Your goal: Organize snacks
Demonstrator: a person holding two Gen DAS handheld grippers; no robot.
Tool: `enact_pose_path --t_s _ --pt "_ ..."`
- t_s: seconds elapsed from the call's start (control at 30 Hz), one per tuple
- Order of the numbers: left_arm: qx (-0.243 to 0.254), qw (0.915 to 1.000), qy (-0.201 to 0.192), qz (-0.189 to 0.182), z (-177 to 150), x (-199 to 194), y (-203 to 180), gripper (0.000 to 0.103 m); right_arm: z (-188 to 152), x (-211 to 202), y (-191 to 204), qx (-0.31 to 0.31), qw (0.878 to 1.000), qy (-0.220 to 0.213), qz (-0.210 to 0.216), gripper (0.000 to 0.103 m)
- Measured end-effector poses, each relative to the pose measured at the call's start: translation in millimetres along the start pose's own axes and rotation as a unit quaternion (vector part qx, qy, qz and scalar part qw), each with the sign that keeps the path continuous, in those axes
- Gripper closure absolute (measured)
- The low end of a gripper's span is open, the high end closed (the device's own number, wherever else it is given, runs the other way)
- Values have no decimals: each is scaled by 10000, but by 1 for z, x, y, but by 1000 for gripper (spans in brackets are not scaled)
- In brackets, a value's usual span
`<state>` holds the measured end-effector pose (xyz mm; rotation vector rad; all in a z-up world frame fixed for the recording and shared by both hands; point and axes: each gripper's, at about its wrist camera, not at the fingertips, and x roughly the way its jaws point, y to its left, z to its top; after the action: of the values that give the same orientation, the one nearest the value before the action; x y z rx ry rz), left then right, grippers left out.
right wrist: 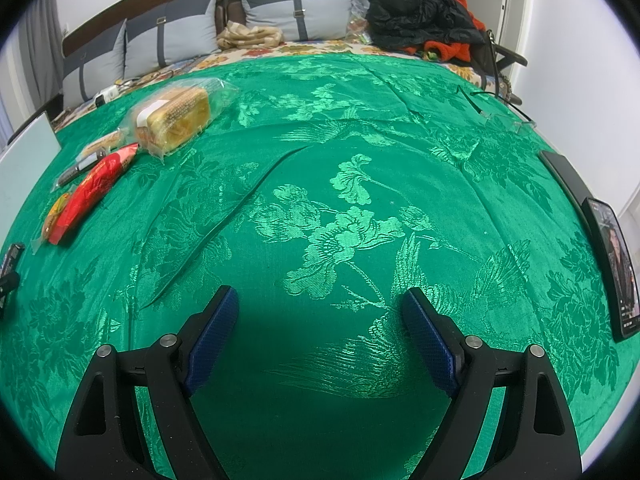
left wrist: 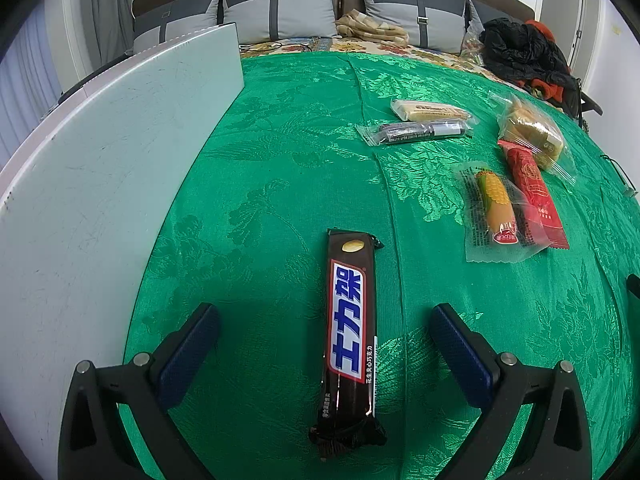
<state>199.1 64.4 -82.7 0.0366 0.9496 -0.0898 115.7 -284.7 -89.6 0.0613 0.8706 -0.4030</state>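
Note:
A dark brown Snickers bar [left wrist: 351, 336] lies lengthwise on the green cloth [left wrist: 280, 160], between the open fingers of my left gripper [left wrist: 325, 316], not gripped. Further right lie a corn sausage pack [left wrist: 495, 207], a red snack pack [left wrist: 532, 192], a clear-wrapped cake [left wrist: 530, 131], a black stick pack [left wrist: 418, 131] and a pale bar [left wrist: 430, 110]. In the right wrist view my right gripper [right wrist: 320, 302] is open and empty over bare cloth; the cake [right wrist: 176, 118], red pack [right wrist: 94, 188] and corn sausage [right wrist: 54, 214] lie far left.
A white board [left wrist: 100, 184] lies on the left of the table. A phone [right wrist: 614, 272] rests at the right edge, with glasses [right wrist: 504, 114] beyond. Behind is a bed with grey pillows [left wrist: 280, 8] and a black and red clothes pile [right wrist: 420, 12].

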Motion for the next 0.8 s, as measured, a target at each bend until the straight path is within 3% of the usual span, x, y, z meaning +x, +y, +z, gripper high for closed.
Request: enact_pose_path --t_s 0.8 --pt "-3 10000 -2 -2 0 1 -1 0 0 0 0 0 10000 10 -12 16"
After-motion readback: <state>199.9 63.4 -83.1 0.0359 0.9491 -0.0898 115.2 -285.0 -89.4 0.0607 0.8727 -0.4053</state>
